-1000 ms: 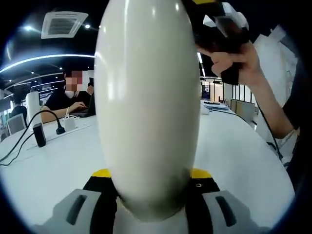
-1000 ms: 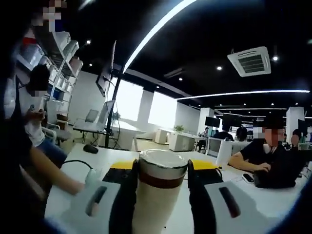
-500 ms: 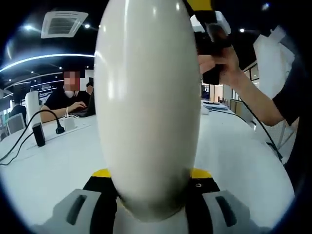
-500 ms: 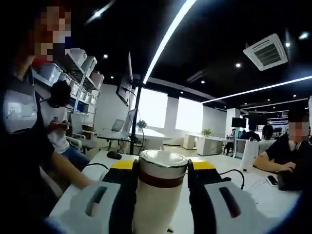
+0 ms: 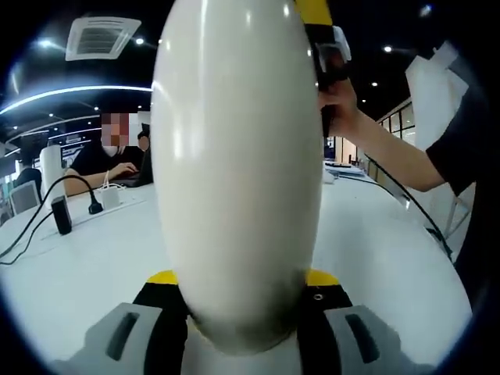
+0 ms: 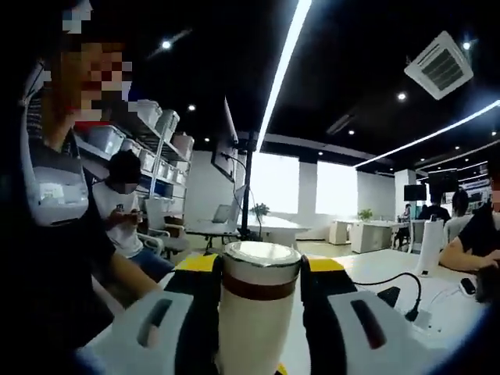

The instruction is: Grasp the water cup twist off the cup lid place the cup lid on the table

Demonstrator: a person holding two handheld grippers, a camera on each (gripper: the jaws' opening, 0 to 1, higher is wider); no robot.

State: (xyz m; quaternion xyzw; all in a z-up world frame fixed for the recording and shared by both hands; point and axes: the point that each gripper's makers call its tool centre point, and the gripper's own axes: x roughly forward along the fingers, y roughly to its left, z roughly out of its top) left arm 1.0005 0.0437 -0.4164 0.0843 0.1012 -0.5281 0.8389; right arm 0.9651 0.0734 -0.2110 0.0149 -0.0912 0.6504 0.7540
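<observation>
Cup (image 5: 238, 164) looms huge in the left gripper view, its white body clamped between the left gripper's (image 5: 238, 316) jaws above the table (image 5: 86, 258). Up right, a hand (image 5: 344, 117) works the right gripper (image 5: 324, 47) at the cup's top. Right gripper view now: the jaws are closed on the lid (image 6: 260, 269), steel-topped with a brown band, the right gripper pinching it from both sides.
</observation>
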